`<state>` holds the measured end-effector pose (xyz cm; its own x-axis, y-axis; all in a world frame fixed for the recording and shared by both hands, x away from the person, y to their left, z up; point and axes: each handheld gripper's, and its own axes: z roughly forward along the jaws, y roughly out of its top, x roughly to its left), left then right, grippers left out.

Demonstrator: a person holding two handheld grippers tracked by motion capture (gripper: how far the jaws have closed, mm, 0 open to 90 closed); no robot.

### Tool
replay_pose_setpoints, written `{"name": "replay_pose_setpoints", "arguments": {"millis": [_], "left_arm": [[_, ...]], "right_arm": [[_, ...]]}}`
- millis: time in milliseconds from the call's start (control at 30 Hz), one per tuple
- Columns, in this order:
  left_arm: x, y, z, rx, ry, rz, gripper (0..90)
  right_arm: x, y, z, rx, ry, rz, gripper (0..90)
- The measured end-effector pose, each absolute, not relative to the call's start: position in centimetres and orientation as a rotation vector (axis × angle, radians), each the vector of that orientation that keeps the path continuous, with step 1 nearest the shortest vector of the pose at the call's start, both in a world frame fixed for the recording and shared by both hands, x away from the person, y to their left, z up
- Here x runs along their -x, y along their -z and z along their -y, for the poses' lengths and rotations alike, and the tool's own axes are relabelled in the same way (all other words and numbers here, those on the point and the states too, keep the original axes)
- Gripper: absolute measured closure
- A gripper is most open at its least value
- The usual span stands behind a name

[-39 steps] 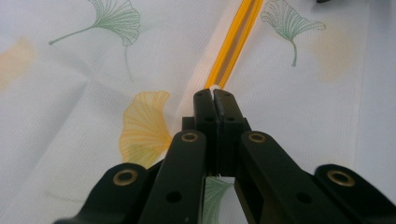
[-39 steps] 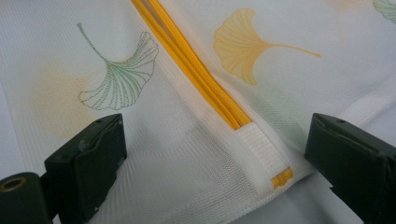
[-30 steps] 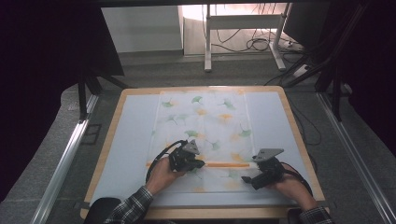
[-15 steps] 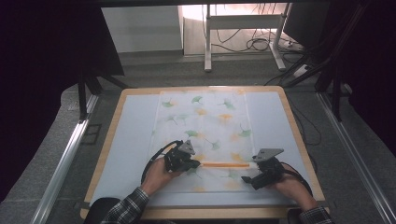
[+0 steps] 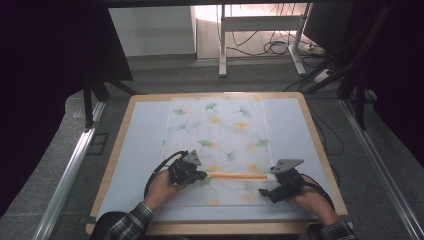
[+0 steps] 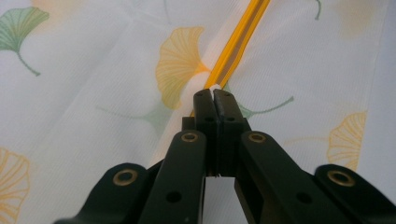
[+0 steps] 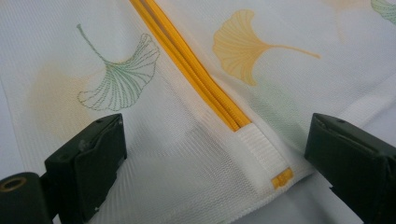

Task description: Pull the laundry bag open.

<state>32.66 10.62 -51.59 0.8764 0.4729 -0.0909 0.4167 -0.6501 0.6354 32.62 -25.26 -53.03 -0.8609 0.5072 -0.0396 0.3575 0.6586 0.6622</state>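
**Left gripper view: jaws pinching the zip's end**

I am seeing my left gripper point(image 6: 213, 95) clamping tight on the white tab at the orange zipper point(image 6: 237, 39) of the ginkgo-print mesh bag point(image 5: 220, 135), lying flat on the table point(image 5: 140, 145). My right gripper point(image 7: 215, 154) is hanging wide open, straddling the zipper's other end, gripping nothing.

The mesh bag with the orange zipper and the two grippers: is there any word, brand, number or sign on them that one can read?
None can be read. The mesh bag bears only printed ginkgo leaves. The small orange tag beside the zipper is blank. The left gripper and right gripper bear no lettering.
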Motion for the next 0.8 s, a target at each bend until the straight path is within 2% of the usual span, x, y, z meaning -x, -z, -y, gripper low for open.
{"name": "replay_pose_setpoints", "arguments": {"millis": [800], "left_arm": [[-32.0, 51.5, -13.1, -2.347, -0.137, -0.692, 90.0]], "right_arm": [[-32.6, 53.0, 25.2, -0.708, -0.989, -2.652, 5.3]]}}
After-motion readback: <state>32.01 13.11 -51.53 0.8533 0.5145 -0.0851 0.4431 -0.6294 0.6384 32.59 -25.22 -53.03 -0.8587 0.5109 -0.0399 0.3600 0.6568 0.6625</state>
